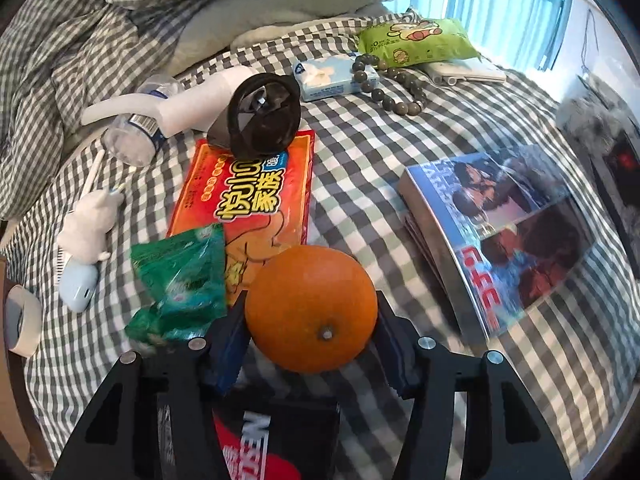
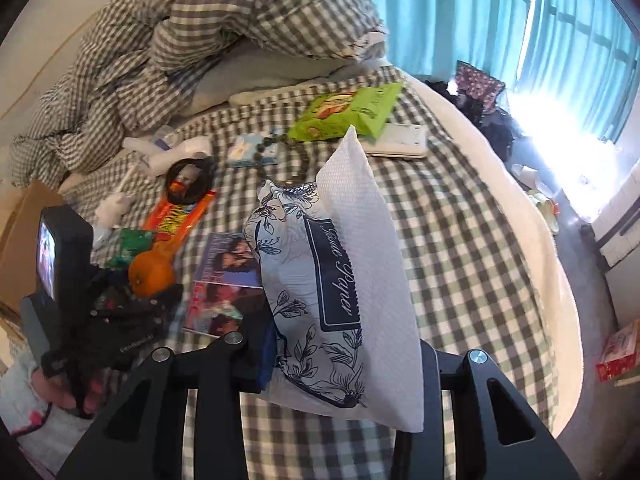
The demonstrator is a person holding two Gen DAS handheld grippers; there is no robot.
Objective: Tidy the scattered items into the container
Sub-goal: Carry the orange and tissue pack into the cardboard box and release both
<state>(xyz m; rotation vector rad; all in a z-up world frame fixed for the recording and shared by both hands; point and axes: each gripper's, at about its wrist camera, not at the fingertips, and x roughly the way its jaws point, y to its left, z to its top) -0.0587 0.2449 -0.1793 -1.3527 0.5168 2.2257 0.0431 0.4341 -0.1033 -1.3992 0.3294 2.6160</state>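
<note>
Landmark: the orange (image 1: 311,308), resting on the checked bedsheet (image 1: 380,152).

Left gripper (image 1: 310,332) brackets the orange, one finger on each side, both pads touching the peel. Jaws partway closed around it.

Right gripper (image 2: 340,364) has a tissue pack (image 2: 320,280) pinched between its fingers, narrow gap; the pack is white with a blue floral print, one sheet standing out of the top, and hangs clear of the sheet.

Around the orange, left wrist view:
- green snack bag (image 1: 182,284) just beside it on the left, crumpled.
- red-orange flat packet (image 1: 248,196) directly behind, its near end partly hidden by the orange.
- dark round fan-like object (image 1: 262,116) on the far end of that packet.
- magazine (image 1: 504,232) to the right, apart from the fruit, glossy cover up.
- bead bracelet (image 1: 396,80) well behind and right, draped over a light blue tissue packet (image 1: 336,78).
- lime green pouch (image 1: 416,42) farther back still.
- clear water bottle (image 1: 138,124) and white plush toy (image 1: 86,224) off to the left.

A cardboard box (image 2: 24,240) shows left of the orange in the right wrist view (probably the container; its inside is not visible).
</note>
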